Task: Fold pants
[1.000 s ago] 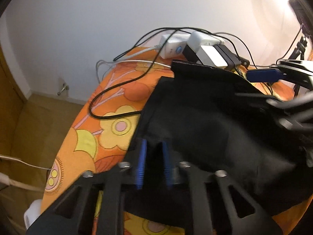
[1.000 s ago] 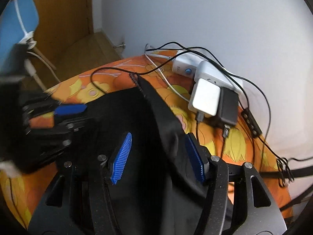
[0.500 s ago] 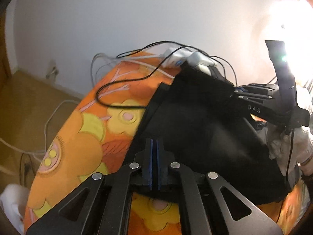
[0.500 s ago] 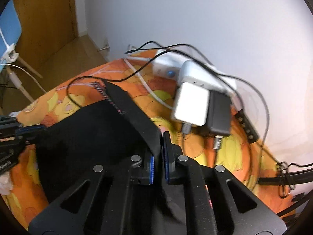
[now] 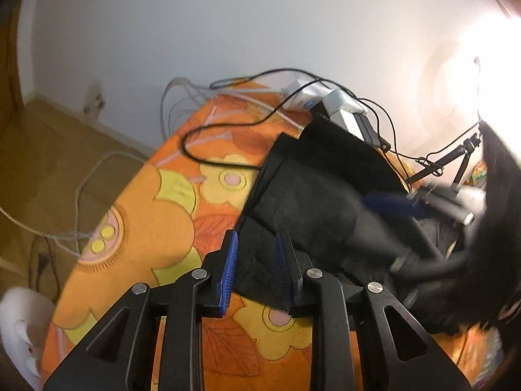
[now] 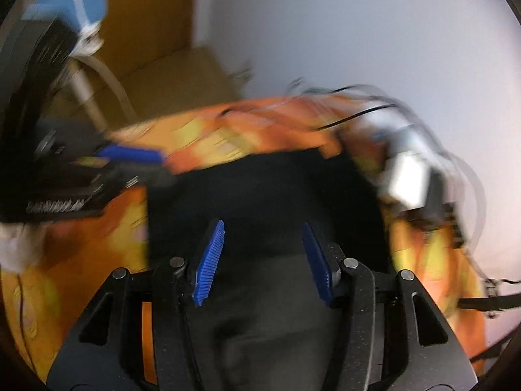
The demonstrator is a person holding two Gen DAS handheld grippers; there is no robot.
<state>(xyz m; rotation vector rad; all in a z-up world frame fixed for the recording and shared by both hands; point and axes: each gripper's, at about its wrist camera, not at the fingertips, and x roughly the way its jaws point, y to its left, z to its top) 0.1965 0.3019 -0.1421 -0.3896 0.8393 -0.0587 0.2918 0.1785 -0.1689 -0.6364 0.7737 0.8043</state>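
Note:
The black pants (image 5: pixel 325 189) lie folded on the orange flowered tablecloth (image 5: pixel 156 228). My left gripper (image 5: pixel 255 244) stands over their near left corner. Its jaws are opening, and the hem lies loosely between the blue pads without being pinched. In the blurred right wrist view my right gripper (image 6: pixel 263 228) hangs over the dark cloth (image 6: pixel 260 189). Its jaws are opening wide with nothing gripped. Each gripper shows in the other's view: the right gripper (image 5: pixel 390 202) as a blur at the pants' right side, the left gripper (image 6: pixel 130 154) at their left edge.
A white power strip (image 5: pixel 302 97) with chargers (image 5: pixel 351 115) and black and white cables (image 5: pixel 208 150) crowds the table's far edge by the wall. The table drops off at left to a wooden floor (image 5: pixel 49 150). A blue chair (image 6: pixel 75 3) stands beyond.
Half a second ago both grippers were shut on the pants' edges. Both have since let go and opened. The right gripper has pulled back quickly, and the pants now rest flat.

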